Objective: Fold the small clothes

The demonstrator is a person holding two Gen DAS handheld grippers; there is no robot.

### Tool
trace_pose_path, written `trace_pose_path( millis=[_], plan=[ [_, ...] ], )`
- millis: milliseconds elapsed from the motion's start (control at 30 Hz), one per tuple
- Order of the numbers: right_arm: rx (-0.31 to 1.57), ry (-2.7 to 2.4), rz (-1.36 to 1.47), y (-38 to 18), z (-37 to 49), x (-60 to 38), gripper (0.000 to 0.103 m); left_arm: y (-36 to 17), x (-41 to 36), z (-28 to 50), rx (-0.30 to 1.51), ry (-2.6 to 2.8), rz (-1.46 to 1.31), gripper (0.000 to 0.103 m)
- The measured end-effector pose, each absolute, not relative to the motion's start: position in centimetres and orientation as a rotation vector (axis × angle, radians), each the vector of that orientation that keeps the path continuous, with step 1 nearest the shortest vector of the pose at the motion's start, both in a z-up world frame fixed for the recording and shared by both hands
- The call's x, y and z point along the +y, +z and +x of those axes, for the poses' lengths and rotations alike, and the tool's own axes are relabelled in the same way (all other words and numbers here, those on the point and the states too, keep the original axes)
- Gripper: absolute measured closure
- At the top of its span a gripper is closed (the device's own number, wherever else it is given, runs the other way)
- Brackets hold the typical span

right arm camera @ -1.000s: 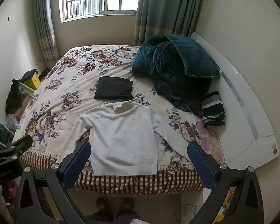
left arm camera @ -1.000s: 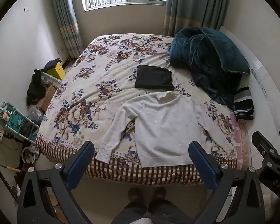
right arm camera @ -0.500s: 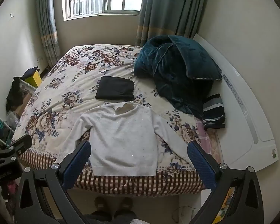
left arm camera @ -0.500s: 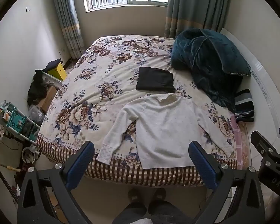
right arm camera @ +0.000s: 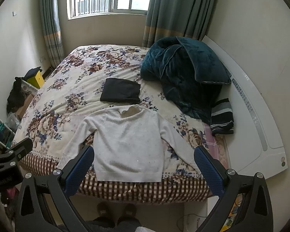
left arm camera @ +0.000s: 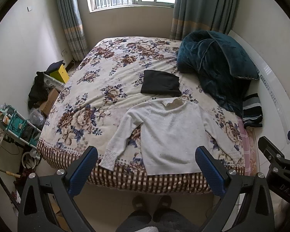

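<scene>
Left wrist: white sweater flat, collar toward window; left gripper, right gripper spread wide, empty.

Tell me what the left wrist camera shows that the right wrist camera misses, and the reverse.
Only the left wrist view takes in the floor clutter left of the bed: the teal rack and white cable coil. Only the right wrist view shows the headboard's near end with its round marks. Both show the white sweater spread flat, the folded black garment, teal blanket, striped cloth, and both grippers open, holding nothing.
</scene>
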State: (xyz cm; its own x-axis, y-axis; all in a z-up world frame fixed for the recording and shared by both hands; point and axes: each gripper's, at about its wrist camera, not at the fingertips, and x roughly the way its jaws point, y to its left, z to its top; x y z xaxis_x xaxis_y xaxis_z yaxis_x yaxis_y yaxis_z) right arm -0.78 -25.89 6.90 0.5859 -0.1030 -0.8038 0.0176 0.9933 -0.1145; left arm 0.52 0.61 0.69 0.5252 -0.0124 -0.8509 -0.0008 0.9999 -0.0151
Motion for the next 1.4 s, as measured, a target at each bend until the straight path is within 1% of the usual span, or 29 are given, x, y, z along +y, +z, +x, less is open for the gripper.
trace_pose_path(
  millis=[767,967,1400],
  plan=[
    [0.94,-0.056,-0.105,6.4,-1.5,-24.8,0.0,0.7,0.7,0.5,1.013,-0.007,-0.015,0.0],
    [0.941,-0.057,-0.105,6.5,-1.7,-24.8,0.0,1.7,1.1,0.9,1.007,-0.007,-0.015,0.0],
    [0.938,-0.057,-0.106,6.6,-1.7,-24.7,0.0,1.8,0.9,0.9,1.005,-0.005,-0.015,0.0]
  ],
)
